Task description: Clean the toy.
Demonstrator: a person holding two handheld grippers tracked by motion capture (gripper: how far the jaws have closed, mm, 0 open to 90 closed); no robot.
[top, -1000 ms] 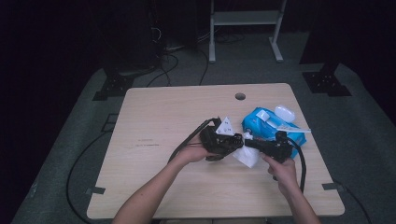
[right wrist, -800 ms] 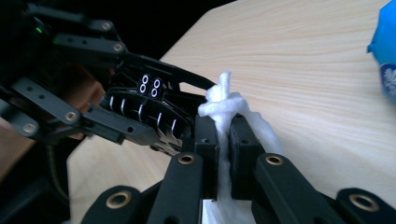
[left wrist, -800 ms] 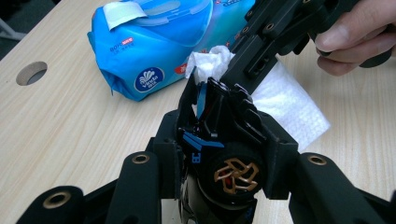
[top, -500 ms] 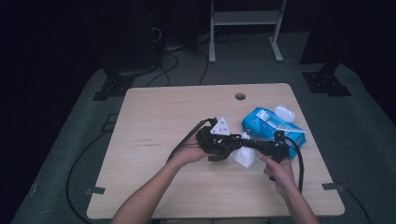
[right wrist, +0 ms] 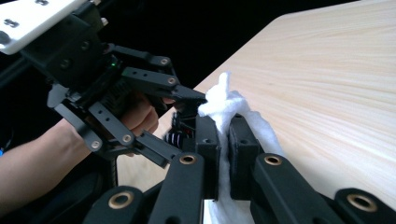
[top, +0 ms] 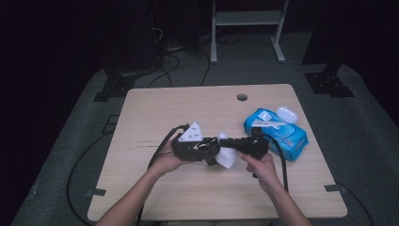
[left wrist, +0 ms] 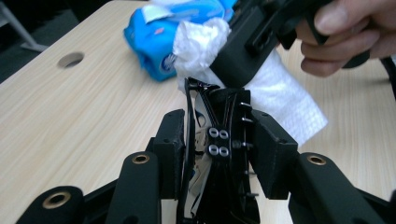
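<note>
Wipe pack (top: 276, 133) right of wipe (top: 226, 155)

I've slid both grippers left across the table, away from the blue wipes pack (top: 275, 134), the left gripper (top: 207, 149) carrying its black part and the right gripper (top: 228, 149) its white wipe (top: 226, 157).

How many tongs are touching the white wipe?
2. The right tongs pinch the white wipe above the table; the left tongs, gripping a black part, meet it there.
</note>
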